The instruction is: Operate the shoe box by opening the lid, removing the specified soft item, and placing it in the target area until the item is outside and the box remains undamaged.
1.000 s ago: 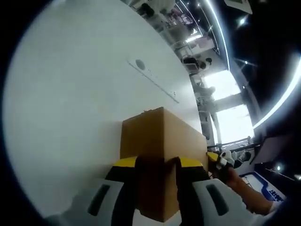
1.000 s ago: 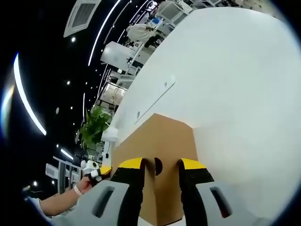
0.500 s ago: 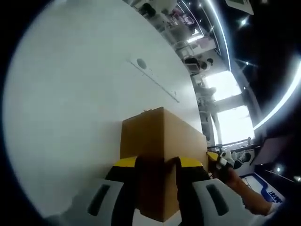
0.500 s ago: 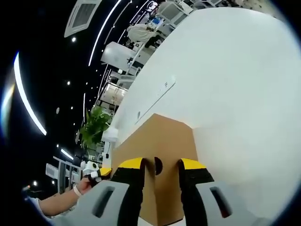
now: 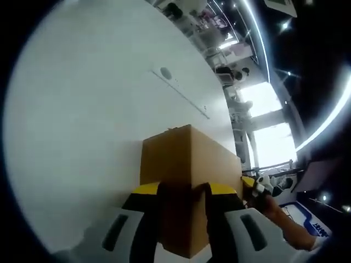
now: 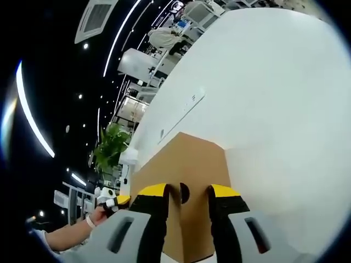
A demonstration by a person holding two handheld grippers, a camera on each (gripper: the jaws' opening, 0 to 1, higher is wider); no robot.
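Scene: a closed brown shoe box [image 5: 186,164] is sitting on a white counter [image 5: 82,137]; the lid looks not yet raised, and the soft item is presumably inside, hidden

Left tool [image 5: 182,198]: its yellow-tipped jaws are straddling one end of the box, a corner edge running up between them; whether they are pressing on the cardboard or merely framing it cannot be told

Right tool [image 6: 186,198]: poised at the opposite end of the shoe box [image 6: 186,164], jaws apart to either side of a small round hole [image 6: 184,193] in the end wall; contact with the wall cannot be told

Key relation: the box's long axis is running between the two tools, each facing one short end; neither is clearly nearer, so lifting the lid is likely calling for both ends to rise together

Beyond the box: the opposing tool [image 5: 258,184] and the person's forearm [image 6: 66,235] are appearing past the far end; a potted plant [image 6: 109,150] is standing off the counter
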